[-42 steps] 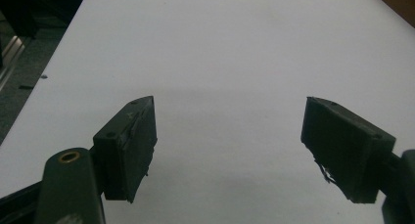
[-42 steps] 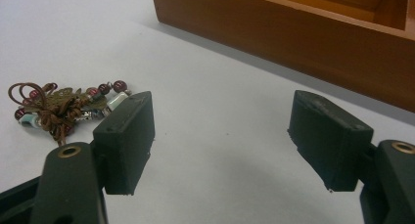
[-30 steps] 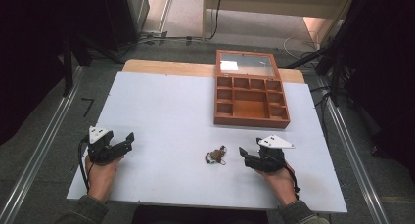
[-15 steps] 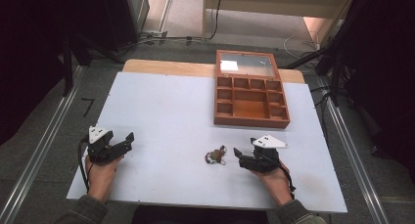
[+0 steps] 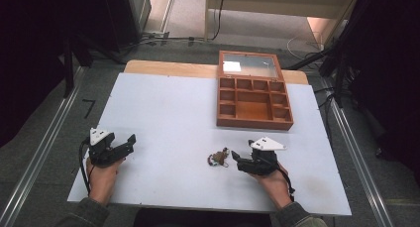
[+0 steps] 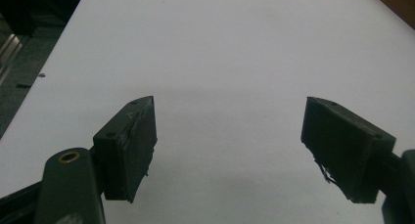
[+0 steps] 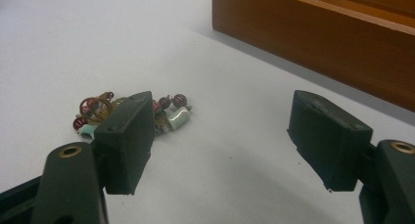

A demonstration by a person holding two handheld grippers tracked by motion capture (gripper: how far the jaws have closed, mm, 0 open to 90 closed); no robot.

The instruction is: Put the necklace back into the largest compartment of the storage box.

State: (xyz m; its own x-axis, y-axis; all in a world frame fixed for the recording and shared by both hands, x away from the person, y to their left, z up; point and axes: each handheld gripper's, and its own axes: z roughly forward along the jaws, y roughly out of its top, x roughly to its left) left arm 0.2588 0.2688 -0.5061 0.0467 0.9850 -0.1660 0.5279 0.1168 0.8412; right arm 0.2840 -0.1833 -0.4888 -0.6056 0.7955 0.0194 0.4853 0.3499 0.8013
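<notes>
- Beaded jewellery (image 5: 218,158), a small tangle of dark red beads, pale beads and brass-coloured rings, lying loose on the worktop (image 5: 168,118), toward the near edge and a little right of centre.
- In the right gripper view, same jewellery (image 7: 132,114) partly hidden behind the left-hand jaw, pale tube bead poking out beside it; not held by anything.
- Right gripper (image 5: 236,156) held in the person's right hand (image 5: 272,180), low over the worktop, tips just beside the jewellery on its right; touching or not, cannot tell.
- Right gripper (image 7: 220,141) jaws spread wide, bare white worktop between them.
- Left gripper (image 5: 130,141) held in the left hand (image 5: 101,175) near the left front corner of the worktop, well apart from the jewellery.
- Left gripper (image 6: 230,150) jaws also wide apart, holding nothing, plain white surface between them.
- Wooden box (image 5: 253,95) standing at the far right of the worktop, lid open and lying back, its panel catching a bright reflection.
- Box divided into several compartments: small ones along the top and down the sides, a larger one in the middle; contents too small to tell.
- Box wall (image 7: 313,33) seen close by in the right gripper view, beyond the jaws, apart from the jewellery.
- Grey three-cornered plate on top of each gripper, cable trailing back along each wrist.
</notes>
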